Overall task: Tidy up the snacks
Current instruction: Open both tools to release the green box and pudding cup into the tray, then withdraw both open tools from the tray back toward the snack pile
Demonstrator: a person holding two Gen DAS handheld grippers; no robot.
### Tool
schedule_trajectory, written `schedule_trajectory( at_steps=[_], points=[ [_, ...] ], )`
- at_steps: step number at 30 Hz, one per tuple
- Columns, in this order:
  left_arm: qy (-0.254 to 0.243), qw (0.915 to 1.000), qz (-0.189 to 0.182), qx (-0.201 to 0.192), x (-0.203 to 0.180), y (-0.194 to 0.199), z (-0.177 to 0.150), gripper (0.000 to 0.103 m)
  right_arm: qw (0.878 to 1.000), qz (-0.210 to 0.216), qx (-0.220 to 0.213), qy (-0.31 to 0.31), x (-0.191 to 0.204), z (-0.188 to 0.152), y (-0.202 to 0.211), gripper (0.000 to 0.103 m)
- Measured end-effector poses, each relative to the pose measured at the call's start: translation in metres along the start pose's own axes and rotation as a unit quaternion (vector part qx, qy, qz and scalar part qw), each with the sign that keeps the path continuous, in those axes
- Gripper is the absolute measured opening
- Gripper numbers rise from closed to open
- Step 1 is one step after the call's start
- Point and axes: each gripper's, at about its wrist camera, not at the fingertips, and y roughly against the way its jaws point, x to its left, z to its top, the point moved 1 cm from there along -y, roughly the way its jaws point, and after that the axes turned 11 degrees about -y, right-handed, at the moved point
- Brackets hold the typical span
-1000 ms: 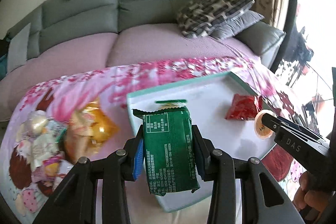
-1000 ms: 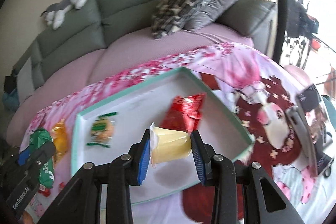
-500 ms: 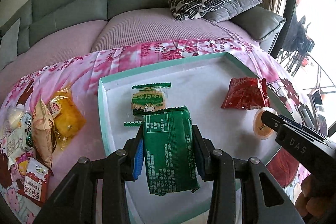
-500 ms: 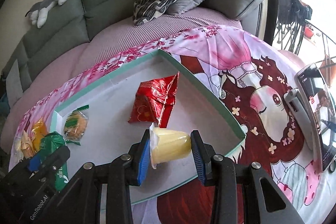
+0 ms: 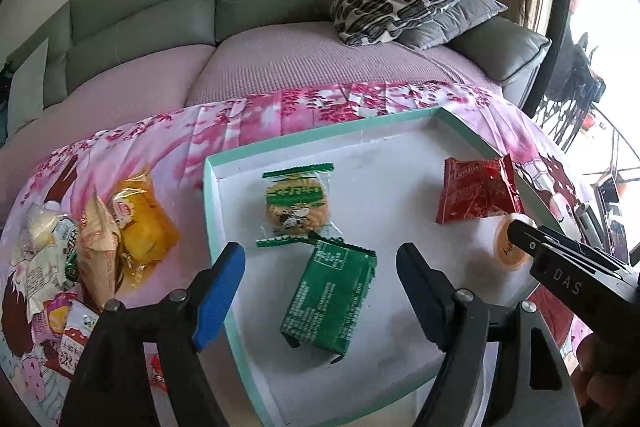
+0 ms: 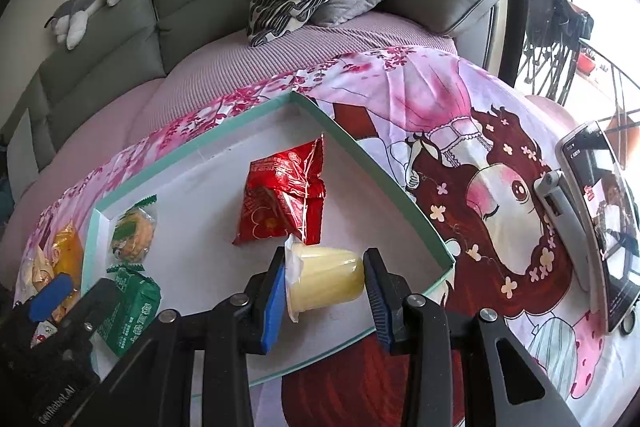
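Note:
A white tray with a teal rim (image 5: 208, 187) (image 6: 384, 171) lies on the pink cloth. In it lie a green packet (image 5: 332, 295) (image 6: 130, 307), a round cracker in a green-edged wrapper (image 5: 298, 205) (image 6: 134, 233) and a red packet (image 5: 478, 193) (image 6: 282, 197). My left gripper (image 5: 320, 267) is open above the green packet, which lies loose on the tray. My right gripper (image 6: 324, 281) is shut on a yellow jelly cup (image 6: 324, 281) (image 5: 508, 247) just above the tray's near right part.
Several loose snacks (image 5: 100, 239) lie in a pile on the cloth left of the tray. A phone on a stand (image 6: 596, 219) is at the right. A grey sofa (image 5: 280, 7) with cushions and a plush toy stands behind.
My left gripper has opened and let go of the green packet, which now lies on the tray. My right gripper still holds the jelly cup and has moved lower over the tray.

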Motion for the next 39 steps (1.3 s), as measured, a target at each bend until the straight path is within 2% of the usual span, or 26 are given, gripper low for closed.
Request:
schedule_trajectory(
  at_steps=[4, 6, 8, 12, 17, 23, 26, 30, 39],
  points=[
    [0.009, 0.9999, 0.006, 0.003, 0.006, 0.002, -0.001, 0.079, 1.0, -0.002, 0.001, 0.006, 0.001, -0.001, 0.0, 0.04],
    [0.015, 0.9997, 0.017, 0.006, 0.011, 0.003, -0.002, 0.084, 1.0, -0.005, 0.0, 0.01, 0.002, -0.001, 0.0, 0.049],
    [0.021, 0.999, 0.04, 0.004, 0.015, 0.007, -0.002, 0.093, 1.0, -0.008, -0.003, 0.016, 0.004, -0.001, 0.001, 0.078],
    [0.034, 0.9958, 0.084, -0.01, 0.028, 0.015, -0.004, 0.1, 0.999, -0.008, -0.014, 0.033, 0.009, -0.001, 0.004, 0.083],
    [0.083, 0.9912, 0.102, 0.0, 0.05, 0.014, -0.012, 0.102, 0.999, -0.015, -0.01, 0.05, 0.014, -0.004, 0.001, 0.101],
    [0.109, 0.983, 0.142, 0.041, 0.067, 0.009, -0.023, 0.102, 0.998, -0.021, -0.017, 0.064, 0.017, -0.006, 0.0, 0.103],
    [0.122, 0.9803, 0.149, 0.044, 0.073, 0.01, -0.028, 0.102, 0.997, -0.03, -0.014, 0.072, 0.018, -0.008, -0.003, 0.103],
    [0.128, 0.979, 0.154, 0.038, 0.078, 0.015, -0.03, 0.103, 0.997, -0.029, -0.017, 0.073, 0.018, -0.008, -0.002, 0.103],
    [0.134, 0.9802, 0.14, 0.04, 0.084, 0.02, -0.032, 0.103, 0.997, -0.02, -0.015, 0.078, 0.022, -0.009, 0.001, 0.103]
  ],
)
